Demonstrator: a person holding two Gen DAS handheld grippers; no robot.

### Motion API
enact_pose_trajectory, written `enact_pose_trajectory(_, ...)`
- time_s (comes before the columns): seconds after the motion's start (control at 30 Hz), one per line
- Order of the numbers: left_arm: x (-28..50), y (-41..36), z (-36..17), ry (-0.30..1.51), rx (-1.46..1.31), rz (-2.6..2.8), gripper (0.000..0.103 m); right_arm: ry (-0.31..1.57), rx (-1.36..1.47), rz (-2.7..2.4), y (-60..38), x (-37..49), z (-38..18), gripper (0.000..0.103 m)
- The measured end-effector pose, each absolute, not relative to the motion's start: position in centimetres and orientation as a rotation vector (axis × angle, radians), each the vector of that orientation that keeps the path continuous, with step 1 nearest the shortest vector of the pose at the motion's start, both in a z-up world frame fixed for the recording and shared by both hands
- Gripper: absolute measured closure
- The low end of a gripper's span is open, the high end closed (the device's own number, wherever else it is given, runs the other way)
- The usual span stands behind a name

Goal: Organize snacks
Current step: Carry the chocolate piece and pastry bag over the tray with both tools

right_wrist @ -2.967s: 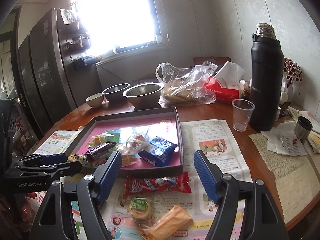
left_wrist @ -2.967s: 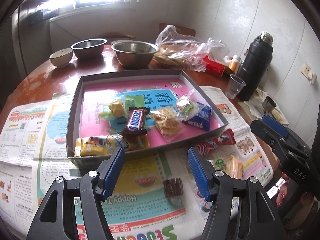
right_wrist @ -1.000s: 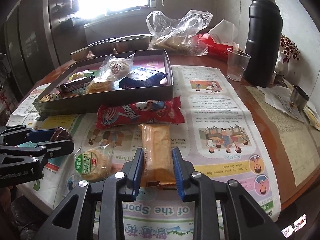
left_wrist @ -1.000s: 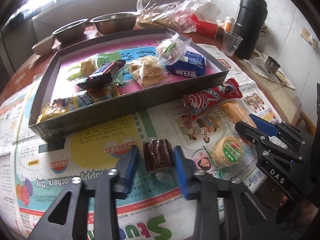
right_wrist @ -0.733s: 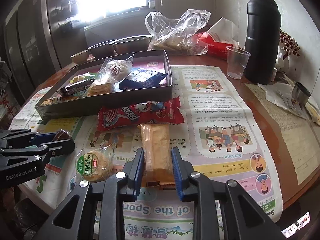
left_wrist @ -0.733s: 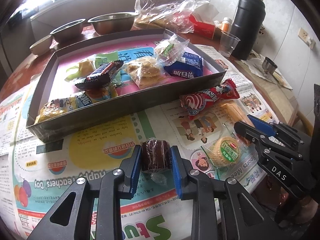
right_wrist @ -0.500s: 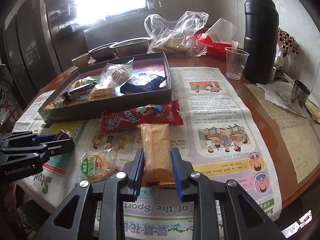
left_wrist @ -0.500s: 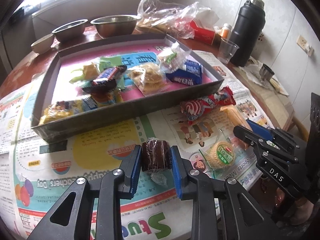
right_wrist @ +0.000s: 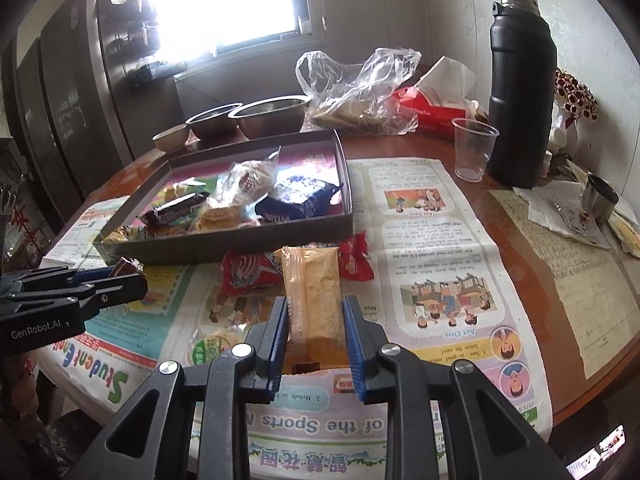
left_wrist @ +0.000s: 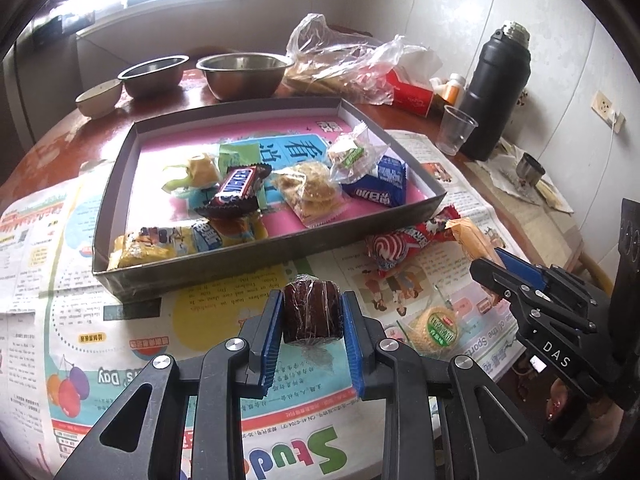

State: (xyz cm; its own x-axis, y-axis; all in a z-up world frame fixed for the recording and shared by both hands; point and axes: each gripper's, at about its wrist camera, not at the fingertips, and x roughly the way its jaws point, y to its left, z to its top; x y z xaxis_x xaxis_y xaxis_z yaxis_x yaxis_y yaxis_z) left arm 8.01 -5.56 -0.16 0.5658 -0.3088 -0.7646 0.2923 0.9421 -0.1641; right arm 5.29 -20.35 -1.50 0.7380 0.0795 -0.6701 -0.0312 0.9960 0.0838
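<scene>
- Both your grippers are loaded right now. The left gripper [left_wrist: 313, 330] has its jaws clamped narrow on the dark brown wrapped cake [left_wrist: 312, 309], blue pads pressing both its sides, and it looks lifted clear of the newspaper [left_wrist: 132, 320].
- The right gripper [right_wrist: 315, 340] has its jaws pinched on the near end of the orange wafer pack [right_wrist: 314, 292]. Its long axis runs straight away from you along the fingers, far end pointing at the tray [right_wrist: 224, 246].
- The relation that matters: the tray sits ahead of both loads, its near wall just past them. The cake is close to that wall and roughly opposite its middle, so I'd say your left hand has the shorter trip. The wafer pack's far tip hangs over the red snack bag [right_wrist: 248, 272], which lies between it and the tray, so you probably want to carry over that, not drag through.
- Count, as far as I can tell: about seven snacks already in the tray (some overlap, so not sure), two in your jaws, and two on the paper: the red bag and the round green-label cracker [left_wrist: 436, 330].
- Other stuff on the counter [right_wrist: 520, 216]: two steel bowls [left_wrist: 244, 74], one small ceramic bowl, one plastic cup [right_wrist: 474, 152], one black thermos [right_wrist: 520, 92].
</scene>
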Motion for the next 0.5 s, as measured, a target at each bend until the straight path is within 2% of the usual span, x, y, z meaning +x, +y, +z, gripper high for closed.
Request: enact_pose_trajectory(0.5, 9.4, -4.5, 1.4, 0.86, -0.059, -0.333, 0.074, 0.675, 0.084, 0.085, -19.8, 6.8, 0.6, 0.076)
